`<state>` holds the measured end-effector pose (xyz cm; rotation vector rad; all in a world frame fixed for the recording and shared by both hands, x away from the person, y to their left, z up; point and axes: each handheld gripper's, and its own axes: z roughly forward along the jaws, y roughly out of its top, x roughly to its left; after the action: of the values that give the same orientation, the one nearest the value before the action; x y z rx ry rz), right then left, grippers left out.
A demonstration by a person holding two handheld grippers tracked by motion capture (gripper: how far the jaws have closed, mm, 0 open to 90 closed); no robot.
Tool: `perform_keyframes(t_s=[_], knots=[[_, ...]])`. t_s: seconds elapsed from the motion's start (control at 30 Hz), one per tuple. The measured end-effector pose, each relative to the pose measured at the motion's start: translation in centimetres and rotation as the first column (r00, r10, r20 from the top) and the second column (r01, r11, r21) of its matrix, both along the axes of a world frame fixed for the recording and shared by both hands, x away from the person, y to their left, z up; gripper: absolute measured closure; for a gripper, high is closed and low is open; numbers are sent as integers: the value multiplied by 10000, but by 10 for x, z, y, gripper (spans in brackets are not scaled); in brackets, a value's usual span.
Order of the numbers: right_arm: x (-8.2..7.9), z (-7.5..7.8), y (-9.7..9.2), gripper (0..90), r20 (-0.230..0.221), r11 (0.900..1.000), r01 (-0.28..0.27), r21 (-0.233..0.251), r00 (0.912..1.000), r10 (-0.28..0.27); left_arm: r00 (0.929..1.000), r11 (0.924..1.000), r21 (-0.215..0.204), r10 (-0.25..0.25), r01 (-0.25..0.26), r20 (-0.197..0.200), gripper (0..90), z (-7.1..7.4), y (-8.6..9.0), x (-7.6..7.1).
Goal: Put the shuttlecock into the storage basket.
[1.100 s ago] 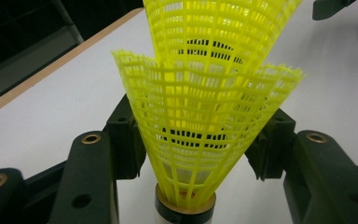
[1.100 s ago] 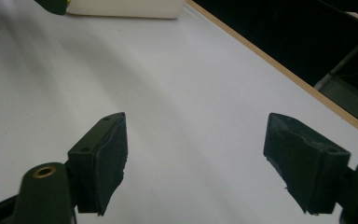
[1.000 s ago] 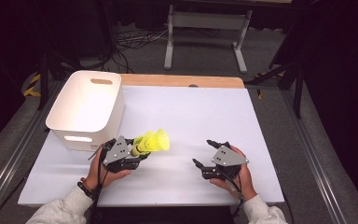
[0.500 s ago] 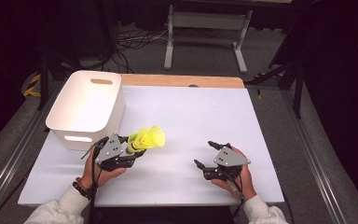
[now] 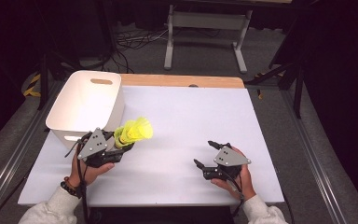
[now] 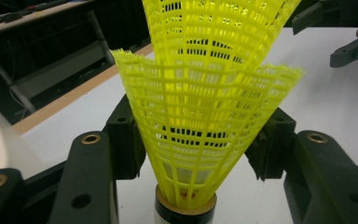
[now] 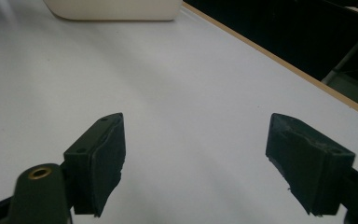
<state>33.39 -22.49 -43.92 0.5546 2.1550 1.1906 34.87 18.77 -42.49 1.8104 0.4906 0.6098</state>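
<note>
Holding: your left gripper (image 5: 116, 147) is clenched on the yellow shuttlecocks (image 5: 133, 132), lifted beside the white bin (image 5: 81, 105).
Left to do: carry them over the rim and let go.
Right gripper (image 5: 204, 156): released, empty, resting on the table (image 5: 191, 116).
Look: two nested mesh skirts (image 6: 200, 116), black-banded cork.

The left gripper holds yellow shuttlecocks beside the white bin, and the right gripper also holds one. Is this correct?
Not entirely. The right gripper holds nothing: the right gripper view shows its jaws open over the bare table. The left gripper does hold the yellow shuttlecocks beside the white bin.
</note>
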Motion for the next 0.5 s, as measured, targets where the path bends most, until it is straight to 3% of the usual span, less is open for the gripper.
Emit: perform_keyframes(t_s=[0.13, 0.5], knots=[[0, 0, 1, 206, -38, 10000, -24, -24, 10000, 24, 9996, 9995, 159, 269, -267, -66, 467, 3, 7, 1], [2, -1, 2, 207, -153, 9999, -90, -79, 9998, 89, 9998, 9998, -202, -55, 52, -184, 473, 4, 11, 1]])
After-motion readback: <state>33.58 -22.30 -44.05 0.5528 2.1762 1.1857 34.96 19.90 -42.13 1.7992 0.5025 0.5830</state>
